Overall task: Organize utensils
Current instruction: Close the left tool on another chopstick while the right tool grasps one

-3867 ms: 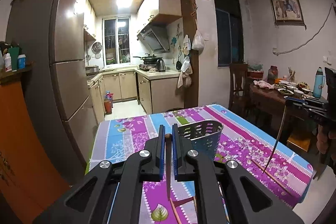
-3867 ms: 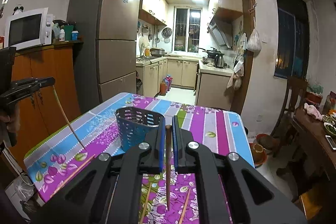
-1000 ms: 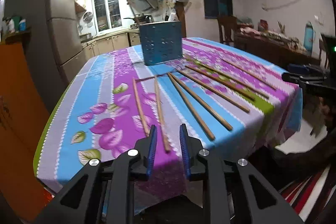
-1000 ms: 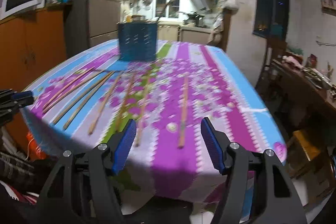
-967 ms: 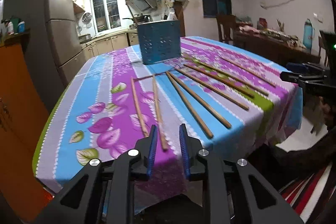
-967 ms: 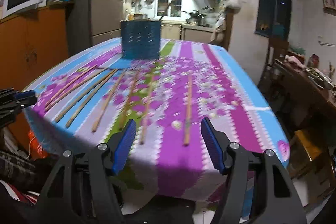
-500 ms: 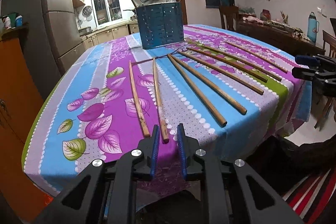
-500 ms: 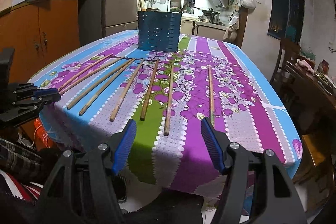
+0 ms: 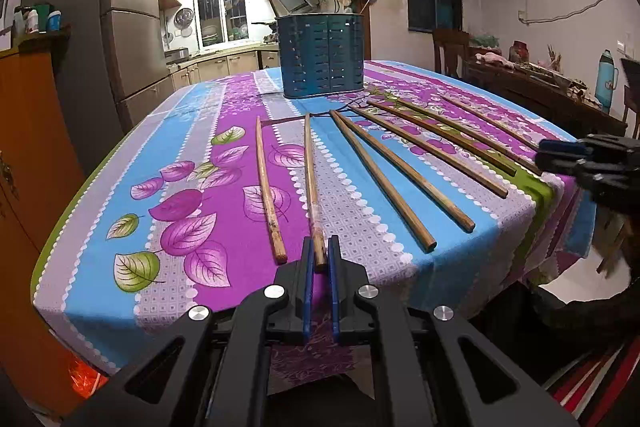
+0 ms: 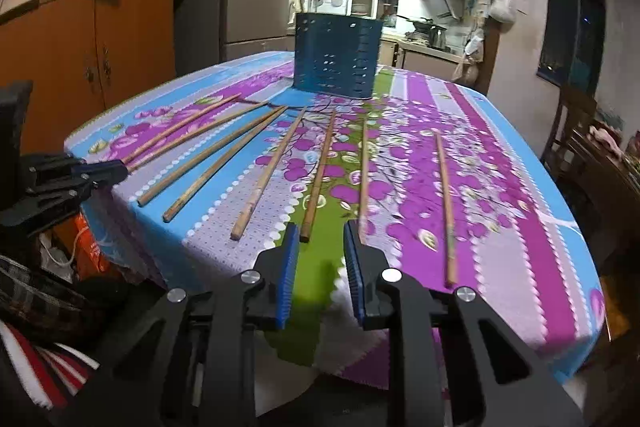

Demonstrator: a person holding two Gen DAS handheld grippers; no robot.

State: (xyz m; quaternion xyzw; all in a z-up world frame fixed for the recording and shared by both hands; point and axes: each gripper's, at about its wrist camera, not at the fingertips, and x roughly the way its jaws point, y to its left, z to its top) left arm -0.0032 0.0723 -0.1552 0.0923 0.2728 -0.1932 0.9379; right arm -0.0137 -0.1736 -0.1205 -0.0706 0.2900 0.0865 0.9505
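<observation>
- Left gripper (image 9: 319, 259): pads pressed together on the near end of 1 chopstick (image 9: 311, 179), gripped at the butt so the rest can swing tip-first toward the holder.
- That chopstick lying flat on the tablecloth (image 9: 192, 155), not yet lifted; pointing away from the table edge, toward the holder.
- Just left of it, a 2nd chopstick (image 9: 267, 183), untouched and nearly parallel; no contact with the pads.
- Right gripper (image 10: 320, 247): jaws closing but apart, nothing pinched yet; nearest stick end (image 10: 316, 187) just ahead of the left pad, at the gap's left edge rather than inside it.
- Probably a poor line-up for that grab: a small shift left looks needed before the pads meet.
- Further out, 8 sticks in all fanned across the cloth with butts toward the near edge, within easy reach of both hands.
- Far-right chopstick (image 10: 445, 203) set apart from the rest, near the right of the cloth.
- Blue perforated holder (image 9: 322, 57) upright at the far end of the table, well apart from both grippers; a few sticks already leaning out of its rim, so sorting judged underway.
- Most of the job left: 8 to go, 1 of them in hand.
</observation>
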